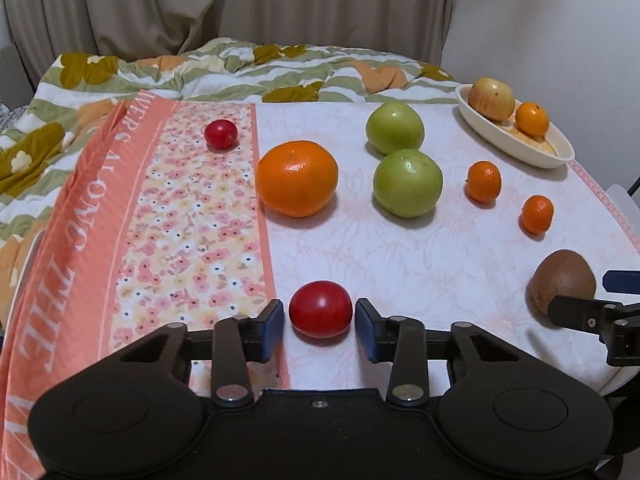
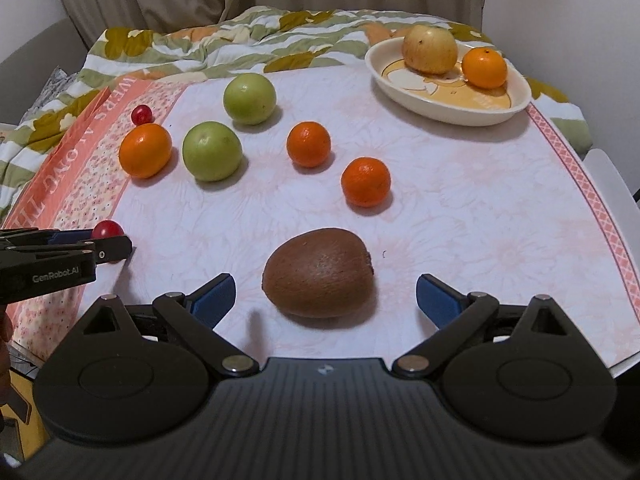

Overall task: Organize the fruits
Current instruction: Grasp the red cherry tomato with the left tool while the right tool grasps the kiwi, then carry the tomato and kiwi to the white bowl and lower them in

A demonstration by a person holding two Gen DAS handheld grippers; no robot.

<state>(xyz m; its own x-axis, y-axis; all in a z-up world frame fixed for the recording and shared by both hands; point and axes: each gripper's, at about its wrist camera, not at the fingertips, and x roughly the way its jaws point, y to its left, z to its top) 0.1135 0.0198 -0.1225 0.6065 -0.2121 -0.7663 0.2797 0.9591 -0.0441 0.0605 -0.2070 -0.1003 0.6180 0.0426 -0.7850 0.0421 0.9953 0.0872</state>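
Near front edge of table (image 1: 460, 248), red tomato (image 1: 321, 309) sits between blue pads of left gripper (image 1: 321, 322), pads at 9 and 3 o'clock of it, clenched on it or nearly. Squeeze gently, skin soft; lift straight up. Right gripper (image 2: 325, 294) released, jaws wide around kiwi (image 2: 319, 271), not touching. Dish (image 2: 420, 98) at 1 o'clock holds apple (image 2: 430, 49) and orange (image 2: 484, 67); carry there over loose fruit.

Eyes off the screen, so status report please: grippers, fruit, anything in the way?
Left gripper shut on red tomato. Right gripper open, kiwi between fingers, untouched. Nothing in the way.
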